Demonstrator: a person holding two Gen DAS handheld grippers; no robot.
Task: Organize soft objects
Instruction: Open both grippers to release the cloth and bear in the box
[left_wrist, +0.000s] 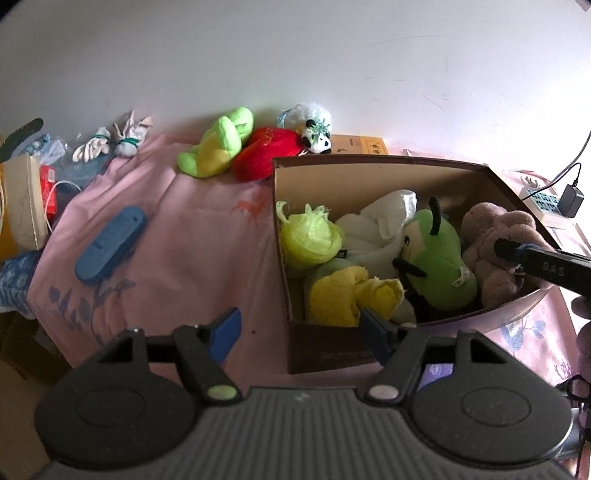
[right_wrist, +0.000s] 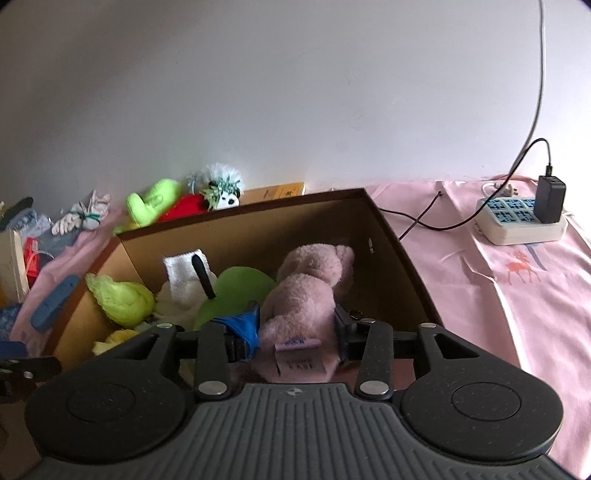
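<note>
A brown cardboard box (left_wrist: 373, 162) stands on the pink cloth and holds a lime mesh ball (left_wrist: 312, 236), a white plush (left_wrist: 376, 229), a yellow cloth (left_wrist: 347, 299), a green bug plush (left_wrist: 437, 258) and a pink plush (left_wrist: 495, 251). My left gripper (left_wrist: 299, 332) is open and empty just in front of the box's near left corner. My right gripper (right_wrist: 297, 328) reaches into the box (right_wrist: 402, 258), its fingers on either side of the pink plush (right_wrist: 306, 291) and touching it. A green frog plush (left_wrist: 218, 142), a red plush (left_wrist: 266, 153) and a small panda (left_wrist: 317, 136) lie behind the box.
A blue oblong case (left_wrist: 109, 243) lies on the cloth at left, with white gloves (left_wrist: 107, 144) behind it and boxes and clutter at the far left. A power strip (right_wrist: 521, 218) with a black charger (right_wrist: 550, 199) and cables sits to the right of the box.
</note>
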